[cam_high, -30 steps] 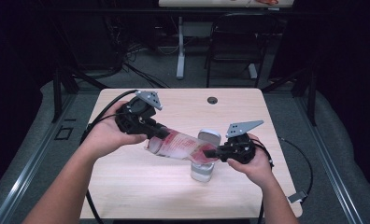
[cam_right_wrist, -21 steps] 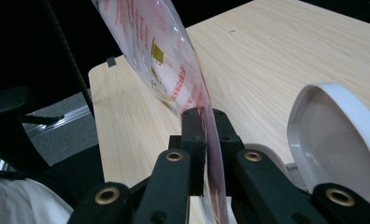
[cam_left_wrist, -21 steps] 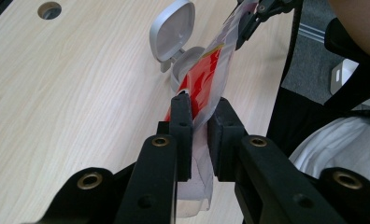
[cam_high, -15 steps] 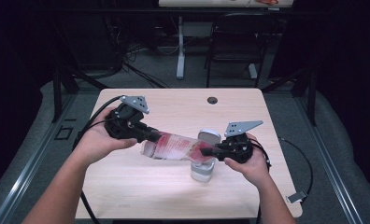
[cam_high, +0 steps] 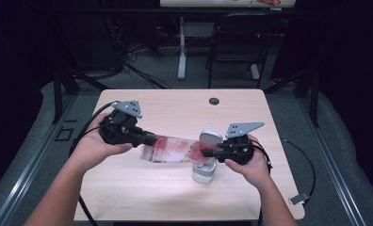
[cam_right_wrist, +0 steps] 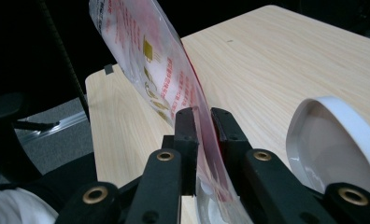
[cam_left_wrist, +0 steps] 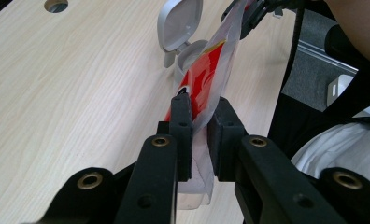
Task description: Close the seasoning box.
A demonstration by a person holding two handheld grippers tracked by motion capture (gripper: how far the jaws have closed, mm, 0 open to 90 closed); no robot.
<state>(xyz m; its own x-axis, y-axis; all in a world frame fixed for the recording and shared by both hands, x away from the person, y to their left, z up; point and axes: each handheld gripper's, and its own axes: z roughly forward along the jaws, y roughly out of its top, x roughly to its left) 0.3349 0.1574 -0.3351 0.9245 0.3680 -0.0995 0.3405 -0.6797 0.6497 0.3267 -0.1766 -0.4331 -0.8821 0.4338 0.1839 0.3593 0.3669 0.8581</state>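
The left gripper point(cam_high: 144, 137), at the table's point(cam_high: 142, 197) left, is clamping its jaws on the near-left end of a red-and-clear plastic packet point(cam_high: 175, 149). The packet is hanging stretched above the wood, running rightward over a small white container point(cam_high: 204, 173) whose hinged lid point(cam_high: 210, 138) is standing open. At the right, the right gripper point(cam_high: 208, 153) is straddling the packet's other end; its jaws have just been opening, the film sitting between them with a slight gap.
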